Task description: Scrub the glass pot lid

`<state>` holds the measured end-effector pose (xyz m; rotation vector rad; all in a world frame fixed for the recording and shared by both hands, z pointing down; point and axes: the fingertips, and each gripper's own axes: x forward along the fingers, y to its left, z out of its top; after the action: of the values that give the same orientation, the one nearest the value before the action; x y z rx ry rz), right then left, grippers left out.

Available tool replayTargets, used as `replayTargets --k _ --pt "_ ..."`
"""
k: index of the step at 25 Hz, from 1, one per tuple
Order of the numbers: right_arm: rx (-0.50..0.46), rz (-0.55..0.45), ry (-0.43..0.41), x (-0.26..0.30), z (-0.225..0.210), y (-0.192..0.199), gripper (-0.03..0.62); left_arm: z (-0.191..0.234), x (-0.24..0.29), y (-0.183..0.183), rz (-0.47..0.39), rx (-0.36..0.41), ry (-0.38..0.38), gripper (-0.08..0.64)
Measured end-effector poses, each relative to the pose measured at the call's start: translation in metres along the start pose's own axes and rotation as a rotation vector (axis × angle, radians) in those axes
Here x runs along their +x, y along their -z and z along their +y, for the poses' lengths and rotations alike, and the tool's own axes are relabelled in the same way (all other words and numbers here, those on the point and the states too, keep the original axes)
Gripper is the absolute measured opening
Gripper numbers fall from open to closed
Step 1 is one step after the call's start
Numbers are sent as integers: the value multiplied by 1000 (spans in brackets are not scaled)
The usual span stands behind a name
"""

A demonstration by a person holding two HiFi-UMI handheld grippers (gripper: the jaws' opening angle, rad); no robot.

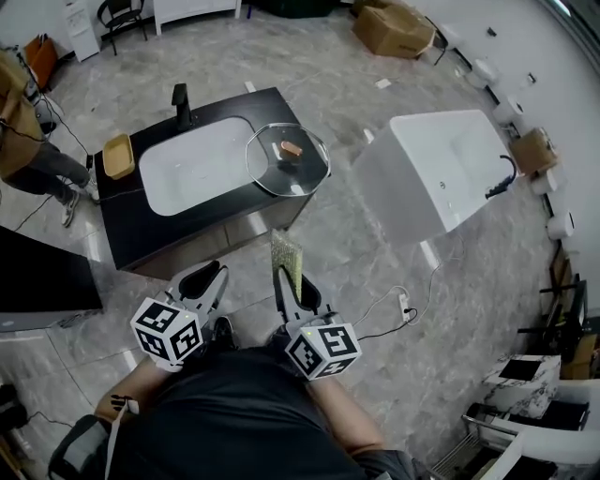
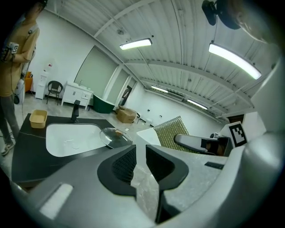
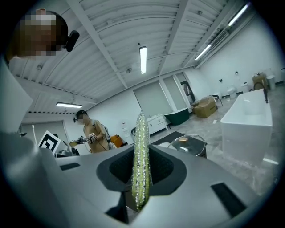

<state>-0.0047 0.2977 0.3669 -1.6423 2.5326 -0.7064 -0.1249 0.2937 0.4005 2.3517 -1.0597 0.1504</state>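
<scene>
Bathroom-fixture showroom: bathtub (image 1: pixel 441 173), sink (image 1: pixel 197 167)

A black counter (image 1: pixel 131 234) holds a white sink (image 1: pixel 192 169), with a black faucet (image 1: pixel 181 103) behind it and a wooden tray (image 1: pixel 118 156) at its left. A white bathtub (image 1: pixel 441 173) stands apart on the right, with a cardboard box (image 1: pixel 392 28) beyond.

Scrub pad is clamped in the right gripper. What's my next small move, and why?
Probably carry the right gripper forward to the glass lid: its jaws hold the scrub pad, but it hangs short of the counter, where the lid lies untouched beside the sink. The left gripper is open, empty.
</scene>
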Motion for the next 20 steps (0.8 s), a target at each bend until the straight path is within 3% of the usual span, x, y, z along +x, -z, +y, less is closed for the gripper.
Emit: replayTargets --k 5,9,12,16,20 --pt "63 24 103 9 -11 20 58 14 20 6 51 -14 100 71" --pt "94 28 181 13 -21 27 58 29 28 6 73 -32 134 71" --pt "99 29 193 23 -35 25 58 32 48 2 78 -31 150 71" --pt "128 42 167 47 -62 24 58 38 76 -3 85 -26 132 71" --pt "163 59 102 89 -87 12 58 62 98 -26 59 -19 36 71"
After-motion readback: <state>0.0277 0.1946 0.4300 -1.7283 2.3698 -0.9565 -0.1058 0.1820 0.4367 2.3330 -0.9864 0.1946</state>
